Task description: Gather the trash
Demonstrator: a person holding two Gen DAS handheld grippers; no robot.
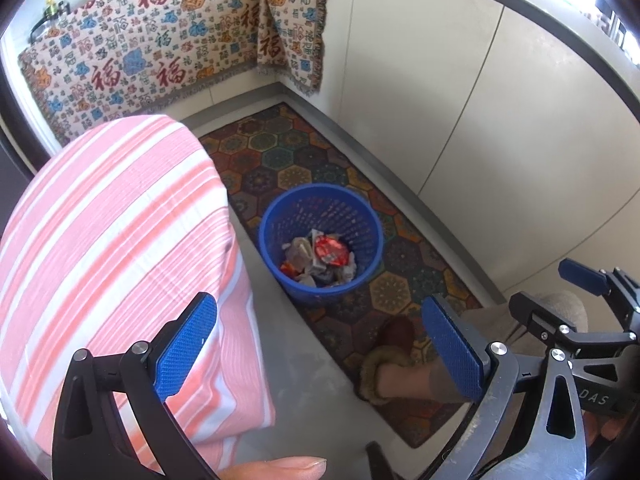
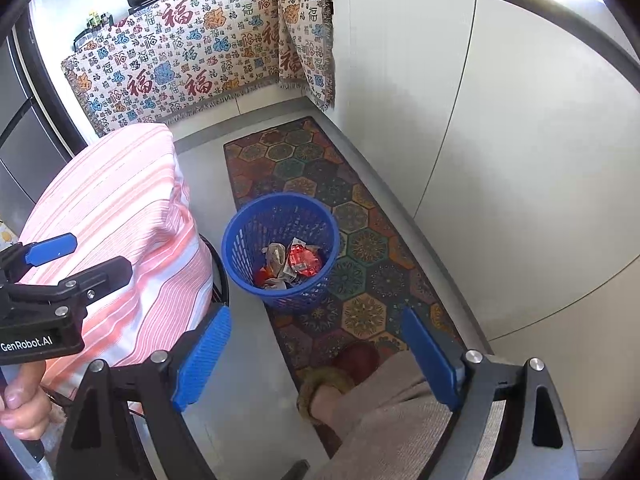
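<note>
A blue mesh wastebasket (image 1: 322,236) stands on a patterned rug (image 1: 320,168) on the floor; it also shows in the right wrist view (image 2: 280,248). Crumpled wrappers, red and grey (image 1: 320,258), lie in its bottom, seen too in the right wrist view (image 2: 292,262). My left gripper (image 1: 320,344) is open and empty, high above the floor, nearer than the basket. My right gripper (image 2: 316,360) is open and empty at a similar height. The right gripper also shows at the right edge of the left wrist view (image 1: 576,300), and the left gripper at the left edge of the right wrist view (image 2: 60,264).
A table under a pink striped cloth (image 1: 112,248) is at the left. White cabinet doors (image 1: 480,120) line the right. A patterned cloth with red characters (image 1: 160,48) hangs over the far counter. The person's slippered foot (image 1: 384,360) rests on the rug's near end.
</note>
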